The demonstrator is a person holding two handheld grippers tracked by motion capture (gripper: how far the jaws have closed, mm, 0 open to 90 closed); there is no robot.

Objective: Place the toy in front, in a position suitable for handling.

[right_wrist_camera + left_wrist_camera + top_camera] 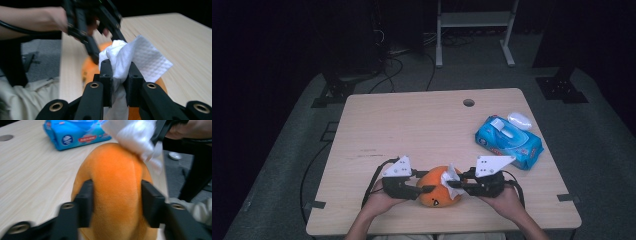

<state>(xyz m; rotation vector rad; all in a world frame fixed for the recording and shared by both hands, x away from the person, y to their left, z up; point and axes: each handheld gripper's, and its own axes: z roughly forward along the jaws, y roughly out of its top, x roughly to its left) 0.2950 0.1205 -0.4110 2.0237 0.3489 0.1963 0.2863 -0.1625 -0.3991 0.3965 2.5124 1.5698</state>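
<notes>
While your left gripper (117, 202) straddles the round orange plush toy (116, 187), its jaws stand against the toy's flanks, yet motion blur there keeps you from telling whether they press or merely touch. That toy sits at the near edge of the pale wooden table (412, 125), between your two hands. From above, its lower half is hidden behind the gripper bodies, and a small dark mark on its front is too tiny to make out. Your right gripper (119, 82) has its jaws narrow, pinching a crumpled white wipe (130, 57) that rests on the toy's top (its tail hangs down between the jaws). Far right lies a blue soft pack of wet wipes (509, 141); its round logo and red label are unreadable, and its top is cut off in the left gripper view.
</notes>
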